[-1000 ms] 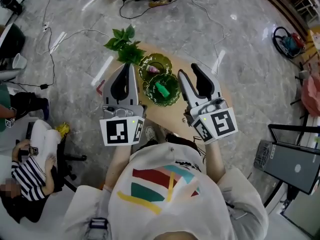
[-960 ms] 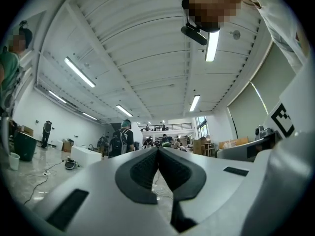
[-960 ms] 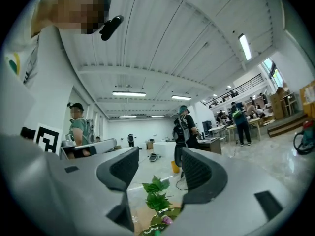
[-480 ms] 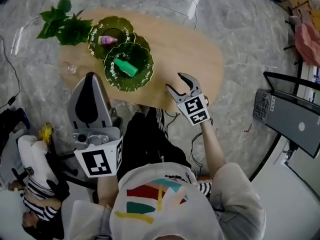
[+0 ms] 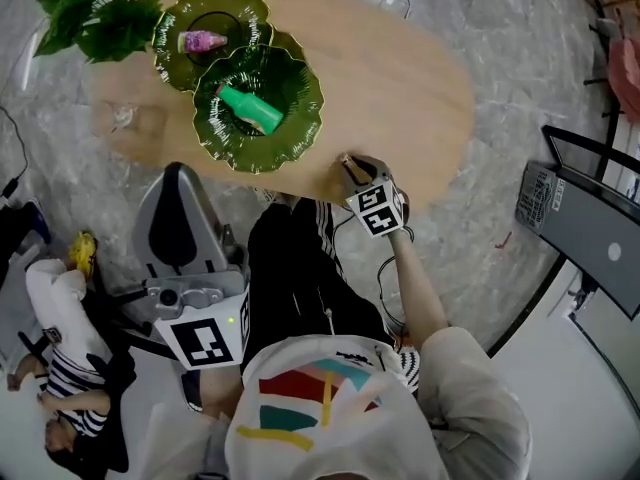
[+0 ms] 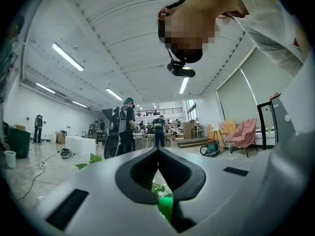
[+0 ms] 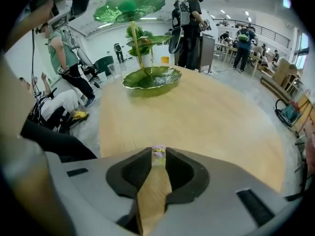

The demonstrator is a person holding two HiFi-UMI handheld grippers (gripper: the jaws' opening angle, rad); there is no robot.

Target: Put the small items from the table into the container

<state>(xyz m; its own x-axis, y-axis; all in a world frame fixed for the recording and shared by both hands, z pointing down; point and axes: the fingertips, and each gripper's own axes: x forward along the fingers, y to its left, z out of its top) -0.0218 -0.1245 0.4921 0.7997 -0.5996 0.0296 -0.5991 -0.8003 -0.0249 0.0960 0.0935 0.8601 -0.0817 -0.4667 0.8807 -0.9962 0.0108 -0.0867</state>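
Observation:
On the oval wooden table [image 5: 400, 78] stands a tiered green glass dish [image 5: 300, 118] holding a green bottle [image 5: 250, 110] and a pink item [image 5: 200, 41]. My right gripper [image 5: 345, 160] points steeply down at the table's near edge. Its jaws are closing, and a small purple item [image 7: 158, 151] with a yellow band fills the gap between the tips of the right gripper [image 7: 158, 156]. My left gripper [image 5: 178, 168] hangs level off the table's near side, left of the right one. In its own view the left gripper [image 6: 158, 150] is shut, with nothing held.
A leafy green plant [image 5: 100, 18] sits at the table's far left, and a small clear object [image 5: 125, 118] lies near the left edge. The dish [image 7: 150, 77] stands far across the table from the right gripper. A black-framed stand [image 5: 590, 238] is on the floor at the right.
The right gripper dropped from in front of the dish to the table's near edge and its jaws drew in round the small item. The left gripper sank below the table's near side.

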